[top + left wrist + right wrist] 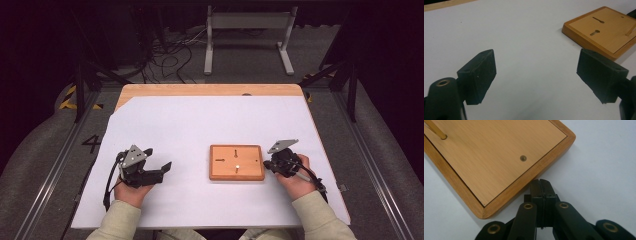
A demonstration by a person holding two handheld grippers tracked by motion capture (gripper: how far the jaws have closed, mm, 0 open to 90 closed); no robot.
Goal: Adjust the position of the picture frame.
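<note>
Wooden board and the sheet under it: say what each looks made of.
Wooden board: light wood, likely a veneered panel in a darker rounded frame; straight grain and a smooth satin sheen show. A small brass-coloured screw head sits in it. White sheet: matte, thin, one corner cut, probably paper or card laid over the wooden table.

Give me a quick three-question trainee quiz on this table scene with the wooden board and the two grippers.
1. True or false: the left gripper has its jaws wide apart.
2. The right gripper has its closed jaws at which part of the wooden board: A) its edge, B) its middle, C) under it?
3. What covers the table under the board?

Key: 1 true; 2 A; 3 a white sheet.
</note>
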